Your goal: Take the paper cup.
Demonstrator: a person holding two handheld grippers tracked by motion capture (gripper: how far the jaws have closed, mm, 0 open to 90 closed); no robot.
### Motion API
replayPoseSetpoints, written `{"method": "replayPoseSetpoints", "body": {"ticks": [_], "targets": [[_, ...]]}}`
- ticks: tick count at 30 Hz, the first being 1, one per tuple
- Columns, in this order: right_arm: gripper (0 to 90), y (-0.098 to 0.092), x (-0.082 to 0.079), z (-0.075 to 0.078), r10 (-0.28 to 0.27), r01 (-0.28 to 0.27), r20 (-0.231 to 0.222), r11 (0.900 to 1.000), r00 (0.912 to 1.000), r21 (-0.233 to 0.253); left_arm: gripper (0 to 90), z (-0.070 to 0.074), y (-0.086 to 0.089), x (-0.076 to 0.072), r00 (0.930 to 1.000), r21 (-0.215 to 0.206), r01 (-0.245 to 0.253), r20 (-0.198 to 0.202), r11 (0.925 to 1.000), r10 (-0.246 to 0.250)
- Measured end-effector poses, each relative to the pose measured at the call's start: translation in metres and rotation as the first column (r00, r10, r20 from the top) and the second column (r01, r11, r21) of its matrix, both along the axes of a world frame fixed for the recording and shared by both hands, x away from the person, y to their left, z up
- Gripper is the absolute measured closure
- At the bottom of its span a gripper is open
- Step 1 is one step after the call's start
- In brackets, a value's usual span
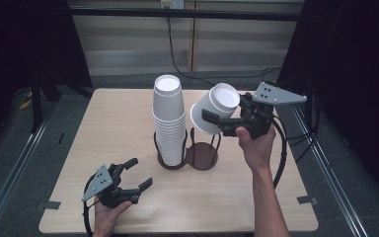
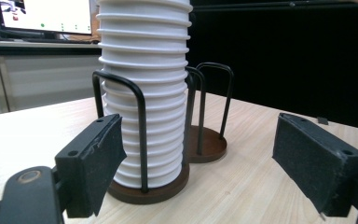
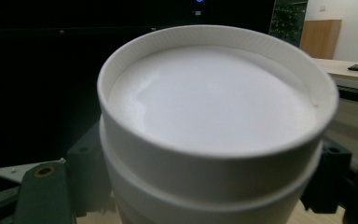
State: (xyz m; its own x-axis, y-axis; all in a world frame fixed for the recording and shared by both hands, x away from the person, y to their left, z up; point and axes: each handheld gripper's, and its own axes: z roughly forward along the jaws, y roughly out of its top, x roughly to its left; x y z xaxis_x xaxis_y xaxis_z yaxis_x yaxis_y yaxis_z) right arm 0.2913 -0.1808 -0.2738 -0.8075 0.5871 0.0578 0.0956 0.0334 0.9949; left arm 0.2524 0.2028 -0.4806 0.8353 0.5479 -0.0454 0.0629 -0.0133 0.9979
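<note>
A tall stack of upside-down white paper cups stands in the left ring of a dark two-place wire holder. The holder's right ring has nothing in it. Above that ring my right gripper is shut on one white paper cup, tilted with its base up and toward the camera. My left gripper rests open near the table's front left, its jaws wide apart and pointed at the stack, nothing between them.
The light wooden table has bare surface left of and in front of the holder. Black curtains flank both sides, metal rails run along the floor, and a cable hangs at the back wall. A monitor glows behind the stack.
</note>
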Motion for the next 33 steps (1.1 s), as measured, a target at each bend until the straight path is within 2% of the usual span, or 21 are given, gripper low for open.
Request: {"method": "replayPoseSetpoints", "body": {"ticks": [3,4,5,6,8,9,13,14,18,19,21,22,25,26,31,33], "targets": [[20.4,-0.001,-0.001,-0.006,0.011,-0.011,-0.001,1.000,0.9999,0.001,16.2,0.000,0.002,0.001,1.0000,0.018,-0.001,0.001,0.9998,0.001],[20.4,-0.001,-0.002,-0.013,0.018,-0.018,-0.010,1.000,0.9998,0.000,16.2,0.000,0.004,0.002,1.0000,0.008,0.003,-0.005,1.0000,-0.003],[20.4,-0.001,-0.002,-0.013,0.018,-0.018,-0.010,1.000,0.9998,0.000,16.2,0.000,0.004,0.002,1.0000,0.008,0.003,-0.005,1.0000,-0.003],[20.4,-0.001,-0.003,-0.020,0.022,-0.022,-0.018,1.000,0.9996,-0.002,16.2,0.000,0.003,0.001,0.9997,-0.010,0.010,-0.023,0.9999,-0.010],[20.4,0.000,-0.004,-0.026,0.026,-0.026,-0.023,1.000,0.9994,-0.002,16.2,0.001,0.002,0.001,0.9996,-0.002,0.017,-0.024,0.9999,-0.017],[20.4,0.001,-0.005,-0.028,0.028,-0.028,-0.024,1.000,0.9993,0.000,16.0,0.002,0.003,0.003,0.9998,0.016,0.020,-0.007,0.9997,-0.020],[20.5,0.003,-0.008,-0.035,0.035,-0.035,-0.032,0.999,0.9989,-0.005,16.0,0.007,0.000,0.003,0.9994,0.016,0.033,-0.005,0.9993,-0.033],[20.5,0.004,-0.009,-0.041,0.035,-0.036,-0.039,0.999,0.9986,-0.022,16.0,0.010,-0.002,0.004,0.9989,0.022,0.047,0.003,0.9986,-0.047],[20.3,0.006,-0.012,-0.053,0.038,-0.039,-0.050,0.999,0.9980,-0.022,16.0,0.015,-0.007,0.005,0.9977,0.025,0.068,0.008,0.9974,-0.068],[20.3,0.006,-0.012,-0.057,0.041,-0.043,-0.055,0.999,0.9976,-0.020,16.2,0.016,-0.009,0.004,0.9967,0.003,0.081,-0.010,0.9967,-0.081],[20.3,0.007,-0.013,-0.063,0.041,-0.043,-0.063,0.999,0.9972,-0.027,16.7,0.016,-0.011,0.004,0.9959,0.009,0.090,-0.011,0.9959,-0.090],[20.3,0.007,-0.013,-0.065,0.048,-0.050,-0.065,0.998,0.9967,-0.027,16.7,0.017,-0.014,0.005,0.9965,0.043,0.084,0.002,0.9956,-0.084],[20.3,0.008,-0.014,-0.071,0.050,-0.053,-0.071,0.998,0.9962,-0.029,16.6,0.018,-0.018,0.004,0.9950,0.056,0.100,-0.002,0.9934,-0.100],[20.3,0.010,-0.015,-0.076,0.062,-0.064,-0.077,0.998,0.9951,-0.027,16.7,0.019,-0.019,0.005,0.9938,0.073,0.110,0.010,0.9913,-0.111],[20.4,0.013,-0.018,-0.086,0.075,-0.078,-0.093,0.997,0.9928,-0.028,16.3,0.019,-0.020,0.008,0.9925,0.073,0.122,-0.005,0.9898,-0.122],[20.4,0.015,-0.018,-0.095,0.093,-0.097,-0.110,0.995,0.9895,-0.028,16.1,0.020,-0.022,0.007,0.9903,0.094,0.138,0.001,0.9859,-0.139]]}}
